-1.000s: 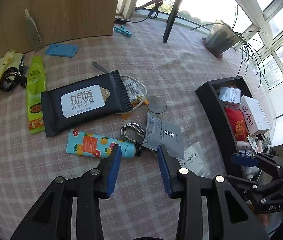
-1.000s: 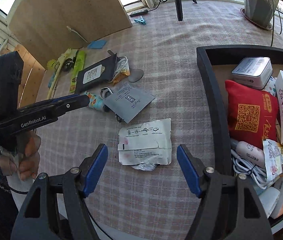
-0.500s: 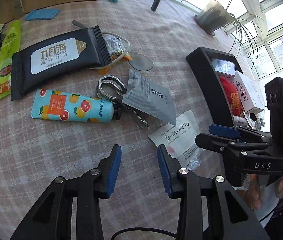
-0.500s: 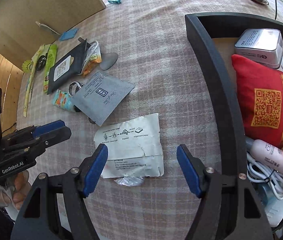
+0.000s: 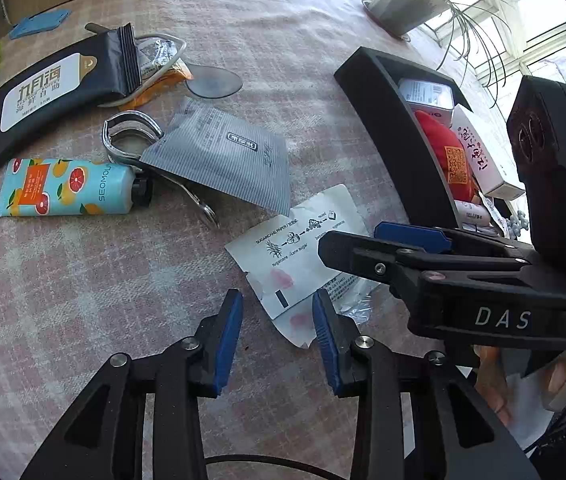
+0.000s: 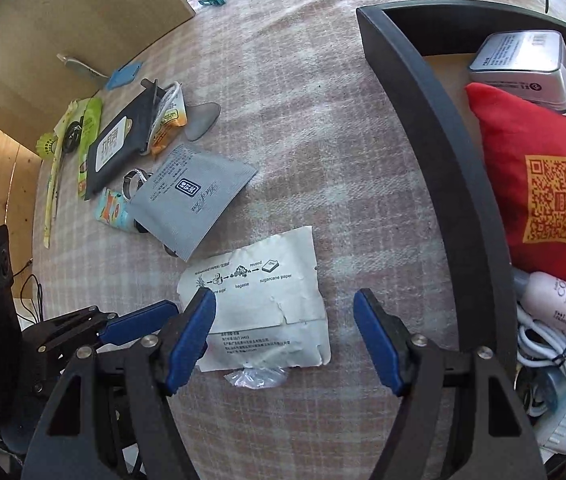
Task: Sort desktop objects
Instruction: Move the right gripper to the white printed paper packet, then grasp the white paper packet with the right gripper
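Claws both gape: right claw [image 6: 285, 334] hovers straddling the white wrapper [image 6: 263, 300] lying flat on the surface [image 6: 303, 120], left claw [image 5: 277, 330] at its near corner; black tray [image 6: 435, 120] waits just rightward.

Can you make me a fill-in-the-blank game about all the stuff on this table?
1. The pillow in the black tray is coloured ____.
2. The fruit-print tube has a cap coloured ____.
3. The white sugarcane paper wrapper lies flat on the ____ tablecloth.
4. The right gripper fingers are ____, holding nothing.

Missing words: red; black; checked; open
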`<state>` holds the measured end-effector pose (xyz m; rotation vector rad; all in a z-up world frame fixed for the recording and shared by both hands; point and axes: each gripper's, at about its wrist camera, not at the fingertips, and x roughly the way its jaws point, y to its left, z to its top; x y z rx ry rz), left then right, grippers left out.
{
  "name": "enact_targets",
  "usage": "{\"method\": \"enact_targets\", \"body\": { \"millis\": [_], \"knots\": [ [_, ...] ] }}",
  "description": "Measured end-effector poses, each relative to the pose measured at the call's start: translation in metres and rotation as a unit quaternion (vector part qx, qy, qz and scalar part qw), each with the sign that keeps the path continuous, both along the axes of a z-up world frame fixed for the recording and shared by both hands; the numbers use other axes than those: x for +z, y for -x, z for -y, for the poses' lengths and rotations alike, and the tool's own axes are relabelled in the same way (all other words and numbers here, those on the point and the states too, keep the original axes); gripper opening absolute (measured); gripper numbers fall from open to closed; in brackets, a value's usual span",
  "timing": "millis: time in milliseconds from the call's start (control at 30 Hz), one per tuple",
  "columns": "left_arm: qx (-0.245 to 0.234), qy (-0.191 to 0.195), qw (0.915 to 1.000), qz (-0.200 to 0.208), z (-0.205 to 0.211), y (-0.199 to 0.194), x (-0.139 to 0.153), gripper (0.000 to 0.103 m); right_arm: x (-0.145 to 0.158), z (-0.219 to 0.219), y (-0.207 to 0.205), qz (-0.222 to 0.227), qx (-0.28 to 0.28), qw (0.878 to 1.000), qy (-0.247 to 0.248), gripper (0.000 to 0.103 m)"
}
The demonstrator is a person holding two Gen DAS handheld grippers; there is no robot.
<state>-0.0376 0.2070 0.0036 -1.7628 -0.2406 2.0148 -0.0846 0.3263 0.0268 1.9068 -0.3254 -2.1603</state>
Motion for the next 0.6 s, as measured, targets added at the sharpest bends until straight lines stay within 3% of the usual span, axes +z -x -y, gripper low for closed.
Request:
{"method": "enact_targets", "body": {
  "millis": [300,600],
  "knots": [
    [-0.008,0.014,0.9998,-0.013,-0.009,-0.002,-0.003,0.033,0.002,0.008,-0.004,-0.012,0.008,1.000,-0.002,0.070],
    [-0.015,0.012,0.9996,-0.021,-0.018,-0.006,0.000,0.029,0.005,0.020,-0.011,-0.022,0.014,1.000,-0.002,0.058]
  ]
}}
